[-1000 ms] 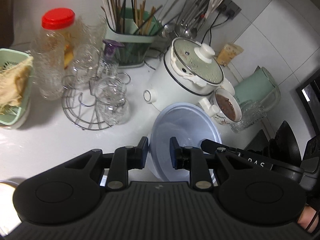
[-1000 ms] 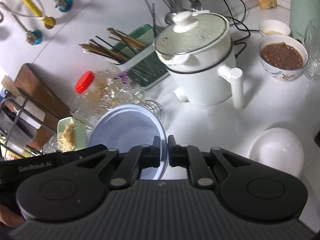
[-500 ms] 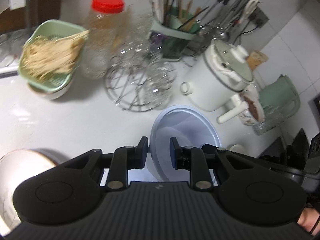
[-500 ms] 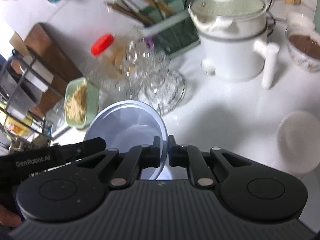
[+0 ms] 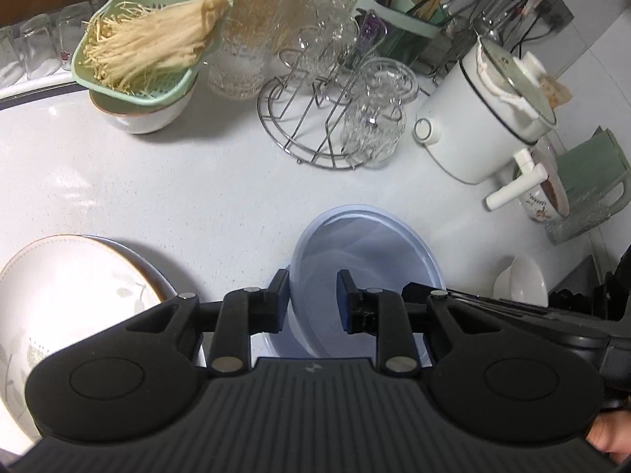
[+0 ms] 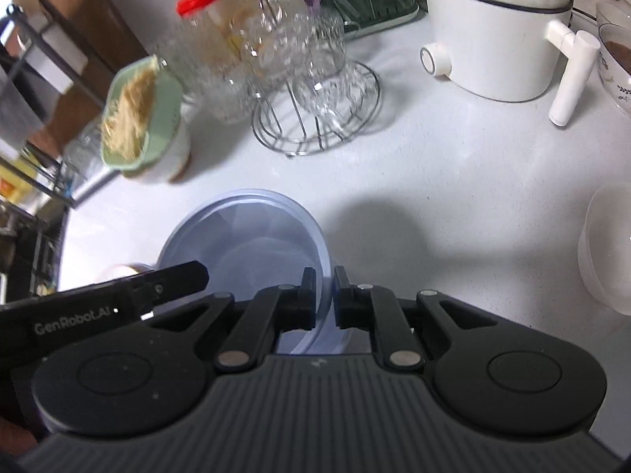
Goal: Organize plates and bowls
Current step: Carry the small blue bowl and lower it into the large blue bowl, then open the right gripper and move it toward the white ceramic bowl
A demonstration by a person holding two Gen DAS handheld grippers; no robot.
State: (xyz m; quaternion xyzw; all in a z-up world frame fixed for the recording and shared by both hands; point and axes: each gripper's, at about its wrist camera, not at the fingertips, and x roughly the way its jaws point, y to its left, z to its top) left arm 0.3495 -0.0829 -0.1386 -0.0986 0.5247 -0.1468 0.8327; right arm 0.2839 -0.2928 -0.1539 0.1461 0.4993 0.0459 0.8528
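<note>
A pale blue plastic bowl (image 5: 366, 260) is held above the white counter by both grippers. My left gripper (image 5: 311, 301) straddles its left rim, with a gap still showing between its jaws. My right gripper (image 6: 324, 293) is shut on the bowl's right rim (image 6: 252, 244). A white plate with a leaf pattern (image 5: 67, 299) lies on the counter at the lower left of the left wrist view. A small white bowl (image 5: 520, 282) sits at the right and shows in the right wrist view (image 6: 609, 248) as well.
A green colander of enoki mushrooms on a white bowl (image 5: 146, 51), a red-lidded jar (image 5: 252, 27), a wire rack with glasses (image 5: 335, 106), a white electric pot (image 5: 485, 110) and a bowl of beans (image 5: 548, 193) stand along the back of the counter.
Both grippers have carried the blue bowl leftward along the counter. The leaf-pattern plate has come further into view at the lower left and the pot has drifted right.
</note>
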